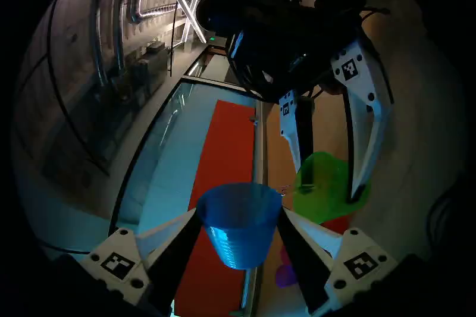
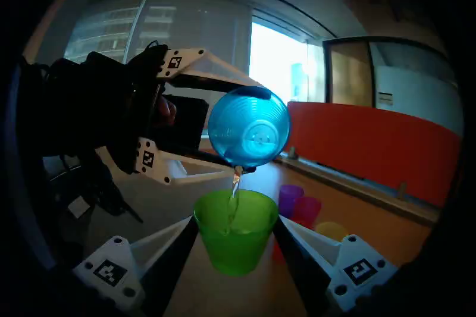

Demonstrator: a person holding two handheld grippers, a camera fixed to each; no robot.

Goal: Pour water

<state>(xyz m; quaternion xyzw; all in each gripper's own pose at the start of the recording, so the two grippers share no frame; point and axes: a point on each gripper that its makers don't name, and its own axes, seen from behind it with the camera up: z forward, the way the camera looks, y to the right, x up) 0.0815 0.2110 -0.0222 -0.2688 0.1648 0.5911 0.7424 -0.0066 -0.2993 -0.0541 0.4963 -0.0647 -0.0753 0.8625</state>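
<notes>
In the left gripper view, my left gripper is shut on a blue ribbed cup. Beyond it, my right gripper holds a green cup between its white fingers. In the right gripper view, my right gripper is shut on the green cup, which stands upright. Just above it the blue cup lies tipped over in the left gripper. A thin stream of water falls from the blue cup's rim into the green cup.
A purple cup, a pink cup and a yellow cup stand on the wooden table behind the green cup. An orange partition runs along the table's far side. A hand holds the left gripper.
</notes>
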